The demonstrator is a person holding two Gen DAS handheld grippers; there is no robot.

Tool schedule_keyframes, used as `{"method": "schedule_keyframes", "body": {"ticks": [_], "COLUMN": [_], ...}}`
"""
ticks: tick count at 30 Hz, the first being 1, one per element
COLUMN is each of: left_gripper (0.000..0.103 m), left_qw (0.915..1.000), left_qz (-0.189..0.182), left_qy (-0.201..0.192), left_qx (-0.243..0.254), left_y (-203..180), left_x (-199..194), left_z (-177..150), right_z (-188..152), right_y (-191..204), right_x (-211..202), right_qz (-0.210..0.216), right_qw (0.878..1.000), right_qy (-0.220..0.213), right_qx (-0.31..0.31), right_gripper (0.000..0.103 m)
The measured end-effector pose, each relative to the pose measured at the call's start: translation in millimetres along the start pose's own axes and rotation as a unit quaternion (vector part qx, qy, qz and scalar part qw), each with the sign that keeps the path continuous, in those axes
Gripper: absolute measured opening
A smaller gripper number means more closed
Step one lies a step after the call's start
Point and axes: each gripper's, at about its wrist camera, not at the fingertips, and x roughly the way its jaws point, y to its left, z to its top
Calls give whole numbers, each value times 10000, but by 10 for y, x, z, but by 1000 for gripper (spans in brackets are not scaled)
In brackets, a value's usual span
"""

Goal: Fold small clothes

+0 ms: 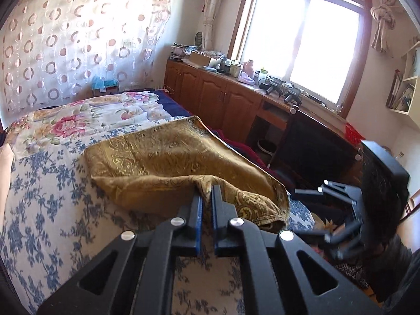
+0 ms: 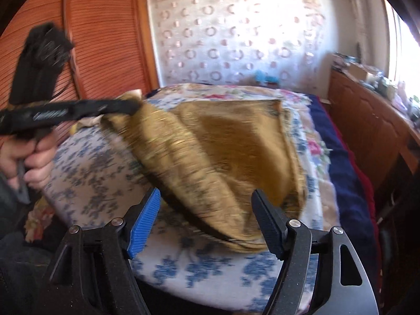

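Golden-brown cloth (image 1: pixel 168 157) pinched in left tongs (image 1: pixel 207 191); right tongs (image 2: pixel 207 204) agape

Glaring window (image 1: pixel 302 44) daylight; right view motion-blurred, fisheye-warped.

Gold-brown paisley cloth (image 1: pixel 168 157) on white bedsheet (image 1: pixel 39 197) with blue flowers; beyond the cloth, pink-floral quilt (image 1: pixel 86 115); blue gripper pads (image 2: pixel 144 223).
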Motion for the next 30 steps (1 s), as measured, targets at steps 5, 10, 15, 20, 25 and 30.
{"method": "schedule_keyframes", "body": {"ticks": [5, 10, 15, 20, 25, 30], "left_gripper": [2, 2, 2, 6, 11, 18], "left_qw": [10000, 9998, 9995, 9990, 9981, 9969], "left_qz": [14, 22, 7, 153, 421, 614], "left_qy": [-37, -112, -179, -271, -335, -427], "left_qx": [-63, -175, -247, -307, -296, -257], "left_y": [19, 90, 158, 263, 433, 614], "left_x": [29, 1, -46, -63, -89, -107], "left_z": [21, 6, 18, 87, 222, 358], "right_z": [-52, -158, -129, 188, 635, 1057], "right_y": [74, -101, -252, -198, -271, -300], "right_x": [186, 433, 506, 445, 490, 688], "right_qz": [-142, -493, -587, -571, -691, -800], "right_qw": [9994, 9967, 9951, 9949, 9931, 9872], "right_qy": [195, 520, 643, 322, -37, -238], "right_qx": [-256, -391, -471, -767, -943, -1356], "right_gripper": [75, 74, 24, 5, 5, 5]}}
